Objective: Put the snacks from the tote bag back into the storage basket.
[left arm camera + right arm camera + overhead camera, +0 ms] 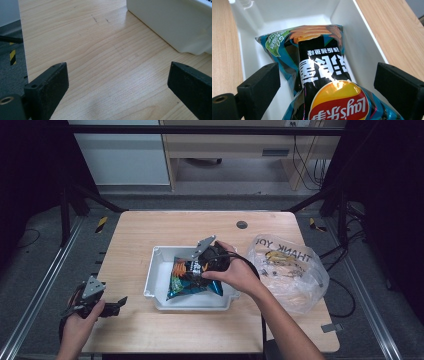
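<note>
A blue and black bag of crisps (187, 282) lies in a white plastic bin (160, 251) at the middle of the wooden table. My right gripper (194, 265) hangs over the bin's far side, pointing down at the bag. In the right gripper view the bag (312, 37) runs up between the two jaws, which stand wide apart on either side of it, so the right gripper (327, 67) is open. My left gripper (119, 304) rests near the table's front left edge, open with bare wood between its jaws (117, 66).
A clear plastic shopping bag (290, 270) with small items inside lies right of the bin. The bin's outer wall (175, 22) stands ahead and to the right of the left gripper. A round cable grommet (242, 224) sits at the table's back. Metal frame rails flank the table.
</note>
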The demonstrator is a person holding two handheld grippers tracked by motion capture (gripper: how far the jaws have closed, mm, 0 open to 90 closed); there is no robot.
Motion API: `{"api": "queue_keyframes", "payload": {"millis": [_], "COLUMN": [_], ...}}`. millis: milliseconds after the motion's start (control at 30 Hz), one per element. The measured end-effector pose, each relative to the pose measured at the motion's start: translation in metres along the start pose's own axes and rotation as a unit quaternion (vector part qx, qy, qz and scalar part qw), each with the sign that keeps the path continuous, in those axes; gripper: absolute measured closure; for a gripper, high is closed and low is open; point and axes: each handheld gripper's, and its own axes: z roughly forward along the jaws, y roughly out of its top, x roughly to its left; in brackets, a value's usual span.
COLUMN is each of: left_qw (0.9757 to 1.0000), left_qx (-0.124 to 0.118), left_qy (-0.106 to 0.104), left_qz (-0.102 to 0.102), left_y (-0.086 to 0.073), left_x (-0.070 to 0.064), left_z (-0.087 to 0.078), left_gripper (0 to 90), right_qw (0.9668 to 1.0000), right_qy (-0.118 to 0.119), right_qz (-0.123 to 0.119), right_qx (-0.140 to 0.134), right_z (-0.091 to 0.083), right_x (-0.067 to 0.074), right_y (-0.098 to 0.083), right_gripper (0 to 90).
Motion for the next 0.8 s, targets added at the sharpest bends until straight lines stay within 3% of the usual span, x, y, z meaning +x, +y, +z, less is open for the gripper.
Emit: {"api": "queue_keyframes", "payload": {"millis": [800], "left_qw": [1.0000], "left_qx": [0.006], "left_qy": [0.003], "left_qz": [0.001], "left_y": [-0.001], "left_x": [0.000], "left_z": [0.001], "left_gripper": [3.0], "right_qw": [0.9987], "right_qy": [-0.030], "right_qz": [0.031], "right_qx": [-0.025], "right_z": [-0.028], "right_x": [0.001], "right_y": [0.004], "right_gripper": [7.0]}}
